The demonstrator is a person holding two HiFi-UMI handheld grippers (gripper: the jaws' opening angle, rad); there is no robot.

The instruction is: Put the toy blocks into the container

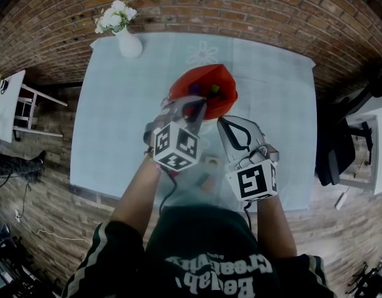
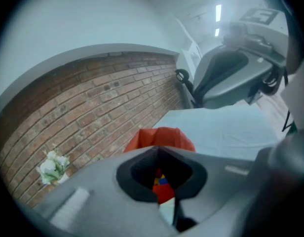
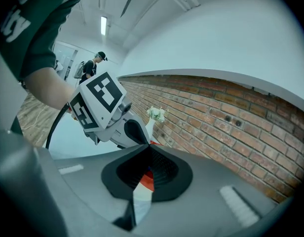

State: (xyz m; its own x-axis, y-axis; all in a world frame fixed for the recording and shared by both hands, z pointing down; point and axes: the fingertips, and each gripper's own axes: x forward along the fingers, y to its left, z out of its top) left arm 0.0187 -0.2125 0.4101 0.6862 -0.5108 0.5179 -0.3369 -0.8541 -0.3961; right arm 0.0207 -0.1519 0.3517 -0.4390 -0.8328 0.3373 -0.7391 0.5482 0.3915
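Hovering: left gripper [image 1: 192, 106] sits at the near rim of the red container [image 1: 186, 82], with the right gripper [image 1: 223, 121] just beside it, nearer the person.
Left jaws: pressed together with nothing pinched. Its own view looks past the tips into the container.
Right jaws: also pressed together and empty. Only a red sliver of the container shows past them.
Blocks: several toy blocks [image 1: 203, 90] lie inside the container, and yellow and blue ones show in the left gripper view.
Leftovers: there's a small blurred patch on the tablecloth [image 1: 116, 117] between the grippers. It may be a block, but I can't tell.
Step, my read: this drop looks done, so the next job is clearing the rim and checking for stragglers.
Do it well: lift the left gripper straight up before swinging it away. The container wall looks soft, and a sideways drag could tip it.
Next pick: spread the jaws before descending, straddle the block squarely, then close.
Watch: the two grippers are close together, so move one at a time.
Clear of: the flower vase [image 1: 128, 41] is well apart at the far edge and no concern.
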